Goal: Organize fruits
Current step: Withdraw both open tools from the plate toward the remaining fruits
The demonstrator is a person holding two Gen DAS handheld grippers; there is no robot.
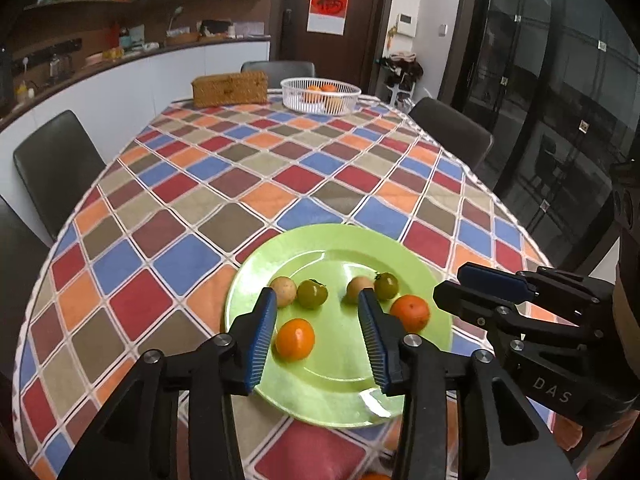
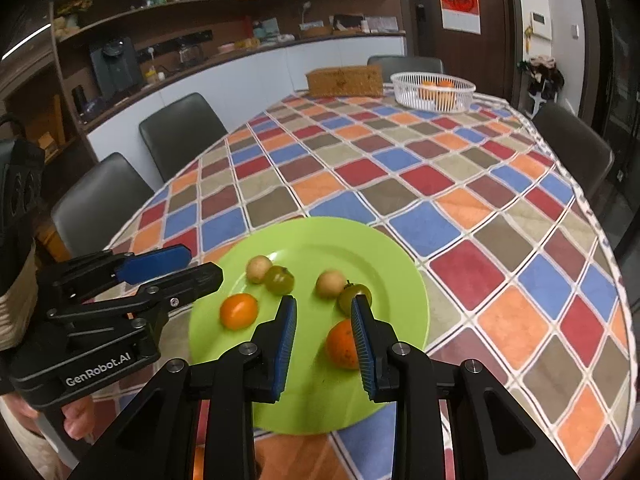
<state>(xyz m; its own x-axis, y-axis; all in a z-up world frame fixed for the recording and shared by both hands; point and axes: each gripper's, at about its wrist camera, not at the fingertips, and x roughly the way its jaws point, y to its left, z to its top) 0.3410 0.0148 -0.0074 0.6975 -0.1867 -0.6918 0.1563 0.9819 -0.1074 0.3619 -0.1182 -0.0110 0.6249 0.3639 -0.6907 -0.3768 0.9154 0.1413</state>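
A lime green plate (image 1: 340,236) lies at the near end of the table with several small fruits on it. Two oranges (image 1: 295,339) (image 1: 411,312), two green fruits (image 1: 312,293) (image 1: 387,285) and two tan fruits (image 1: 285,290) (image 1: 358,286) are all resting loose. My left gripper (image 1: 318,296) hovers over the plate's left half, open, with the left orange showing below its gap. My right gripper (image 2: 324,302) hangs over the right half with a narrow gap and nothing between its pads. The right orange (image 2: 340,344) sits just beside its right finger.
A white basket (image 1: 320,94) holding oranges stands at the table's far end beside a wicker box (image 1: 230,88). Dark chairs (image 1: 56,160) (image 1: 452,128) line both long sides. The checked tablecloth (image 1: 280,168) lies between plate and basket. A hand (image 2: 78,420) holds the left gripper's handle.
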